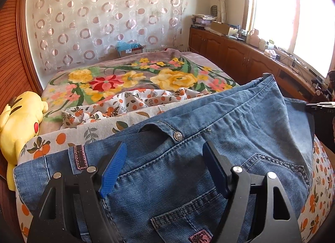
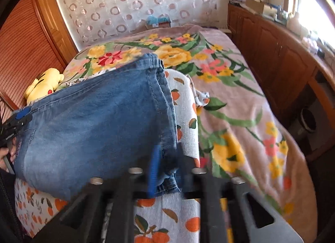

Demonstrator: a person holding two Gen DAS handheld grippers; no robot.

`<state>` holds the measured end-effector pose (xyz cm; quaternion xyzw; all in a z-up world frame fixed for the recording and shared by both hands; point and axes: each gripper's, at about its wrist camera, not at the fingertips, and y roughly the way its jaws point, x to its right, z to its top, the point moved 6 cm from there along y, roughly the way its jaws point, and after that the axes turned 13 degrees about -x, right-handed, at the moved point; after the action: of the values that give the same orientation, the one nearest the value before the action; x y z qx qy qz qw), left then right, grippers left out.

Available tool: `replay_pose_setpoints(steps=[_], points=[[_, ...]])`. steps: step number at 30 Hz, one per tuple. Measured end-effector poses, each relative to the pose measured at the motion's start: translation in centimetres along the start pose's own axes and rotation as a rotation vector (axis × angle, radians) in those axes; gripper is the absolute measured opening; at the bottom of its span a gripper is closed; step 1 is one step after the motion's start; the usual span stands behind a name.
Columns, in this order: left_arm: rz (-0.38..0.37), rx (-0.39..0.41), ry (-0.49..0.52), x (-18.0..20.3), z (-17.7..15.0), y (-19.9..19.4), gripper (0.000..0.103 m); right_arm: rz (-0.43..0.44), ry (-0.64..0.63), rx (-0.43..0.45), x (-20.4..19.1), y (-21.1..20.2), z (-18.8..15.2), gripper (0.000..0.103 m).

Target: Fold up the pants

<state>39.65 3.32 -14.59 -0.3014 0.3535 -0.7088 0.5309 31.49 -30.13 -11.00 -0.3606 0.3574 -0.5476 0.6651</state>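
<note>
The jeans [image 1: 209, 130] lay folded on a cushion [image 2: 186, 117] at the bed's [image 2: 240, 100] near edge. A plush toy [image 1: 21, 121] sat at the bed's left edge; cabinets [image 1: 230, 54] ran along its right side.

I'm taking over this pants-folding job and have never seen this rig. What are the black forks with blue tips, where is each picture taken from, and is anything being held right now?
There is no robot: a person carries a two-finger gripper in each hand, with a fisheye camera looking along the fingers. The forks are those fingers, with blue pads.

The left wrist view shows the left gripper open over the waist end of the jeans, near the button and back pocket, gripping nothing.

The right wrist view is blurred; the right gripper is shut on a denim edge of the jeans.

The jeans lie on an orange-print cover on the bed, over a flowered blanket. A yellow plush toy sits at the side.
</note>
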Motion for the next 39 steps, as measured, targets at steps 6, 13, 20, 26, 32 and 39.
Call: replay_pose_setpoints(steps=[6,13,20,26,32,39], points=[[0.001,-0.001,-0.002,-0.3,-0.2,0.1,0.076,-0.032,0.035,-0.021,1.4,-1.6,-2.7,0.013],[0.005,-0.002,-0.004,-0.4,-0.5,0.2,0.076,-0.086,0.023,0.049,1.0,-1.4,1.9,0.039],[0.009,-0.004,-0.01,-0.2,-0.4,0.3,0.076,0.022,-0.048,0.051,-1.6,4.3,9.6,0.048],[0.009,-0.001,-0.016,-0.3,-0.4,0.2,0.076,-0.007,-0.012,-0.047,0.1,9.4,13.0,0.048],[0.007,0.006,-0.026,-0.5,-0.6,0.2,0.076,0.023,-0.014,-0.09,-0.8,10.1,13.7,0.048],[0.012,0.013,-0.032,-0.9,-0.4,0.0,0.076,0.047,-0.035,-0.044,-1.3,8.3,14.1,0.022]])
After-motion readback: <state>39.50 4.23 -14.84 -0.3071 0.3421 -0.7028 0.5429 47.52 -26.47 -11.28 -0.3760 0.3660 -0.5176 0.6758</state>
